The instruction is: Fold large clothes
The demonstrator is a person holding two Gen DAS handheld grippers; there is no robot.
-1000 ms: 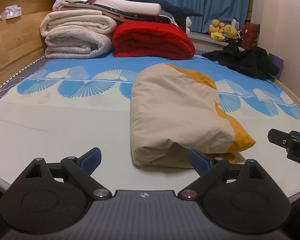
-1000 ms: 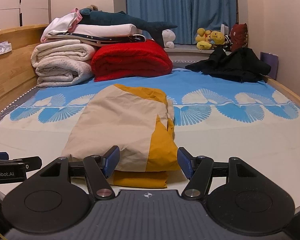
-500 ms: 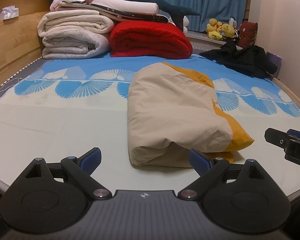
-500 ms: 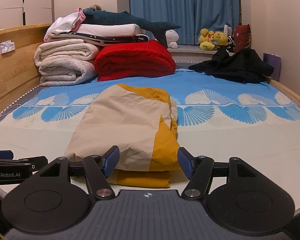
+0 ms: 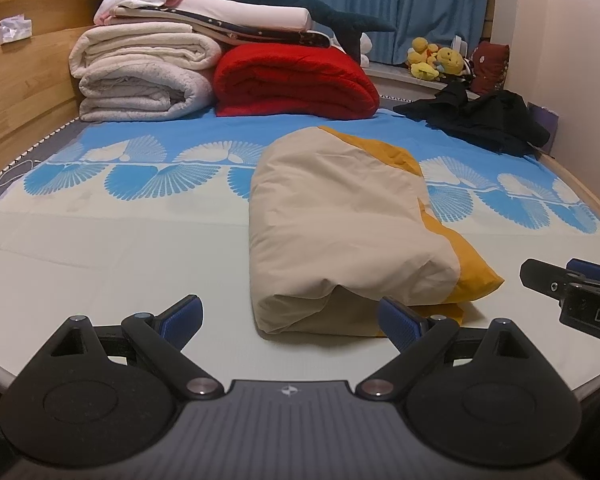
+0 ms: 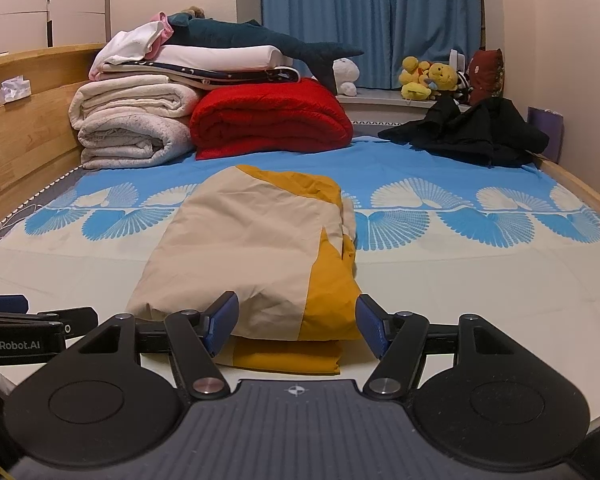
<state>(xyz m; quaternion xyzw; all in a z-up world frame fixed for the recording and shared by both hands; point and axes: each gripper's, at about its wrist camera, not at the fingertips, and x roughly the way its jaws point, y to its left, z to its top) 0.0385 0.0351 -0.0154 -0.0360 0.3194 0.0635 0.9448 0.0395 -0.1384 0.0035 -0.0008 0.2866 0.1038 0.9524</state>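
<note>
Bed sheet [image 5: 100, 248], pale with a band of blue fan prints: wide bare stretch left of the bundle in the left wrist view, and another to its right in the right wrist view. Near edge of the bed runs just under both claws. Wooden side rail [image 6: 20, 152] bounds the left; a wooden rim and wall bound the right.

Folded beige-and-mustard garment [image 5: 340, 236], smooth thin woven cloth, puffy, lies mid-bed as a long rectangle, short end toward the cameras. Beige panel on top; mustard shows along the right edge, the far corner and a bottom layer [image 6: 288, 354] sticking out at the near end. Near fold is rounded, with a small dent.

Left claw [image 5: 290, 320]: blue-padded fingers spread wide, holding nothing, its right finger in front of the bundle's near end; contact cannot be judged. Right claw [image 6: 296, 324]: jaws wide apart, empty, framing the bundle's near right corner.

Far end: rolled cream fleece blankets [image 5: 140, 76], thick red folded quilt [image 6: 268, 120], dark teal plush shark [image 6: 260, 40] on top, crumpled black clothing [image 6: 472, 132] at far right, well apart from the bundle. Blue pleated curtain [image 6: 372, 20] behind.
</note>
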